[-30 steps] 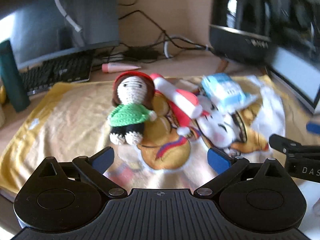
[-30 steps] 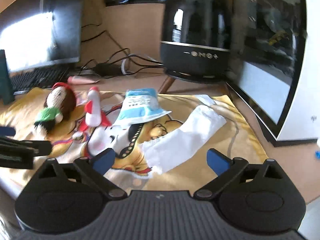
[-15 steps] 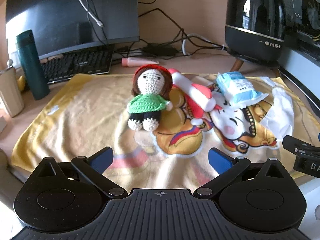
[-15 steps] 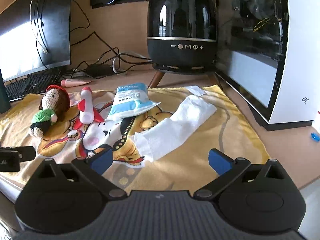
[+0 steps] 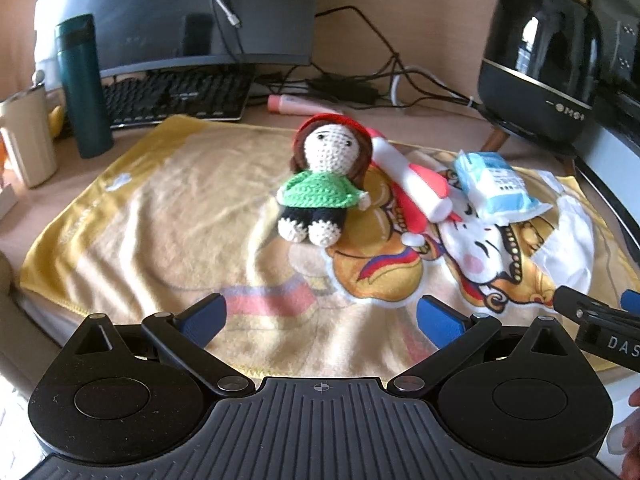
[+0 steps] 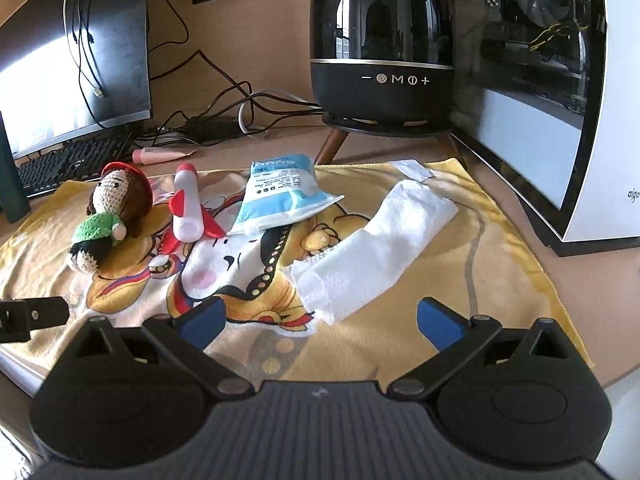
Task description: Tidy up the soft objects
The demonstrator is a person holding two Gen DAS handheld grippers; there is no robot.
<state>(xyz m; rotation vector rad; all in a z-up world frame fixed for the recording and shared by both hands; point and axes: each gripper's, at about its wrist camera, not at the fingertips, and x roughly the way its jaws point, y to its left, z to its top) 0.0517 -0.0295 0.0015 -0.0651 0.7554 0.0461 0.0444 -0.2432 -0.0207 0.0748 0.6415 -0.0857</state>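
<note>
On fleecy yellow blanket (image 5: 160, 216), nubbly crocheted doll (image 5: 322, 184)

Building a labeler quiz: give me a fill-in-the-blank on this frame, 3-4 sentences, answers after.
1. The crochet doll wears a ____ sweater.
2. The blue-and-white packet lies between the red-and-white plush tube and the white ____.
3. All the soft items rest on a ____ printed towel.
4. Both the left gripper and the right gripper are ____ and hold nothing.

Answers: green; cloth; yellow; open
</note>
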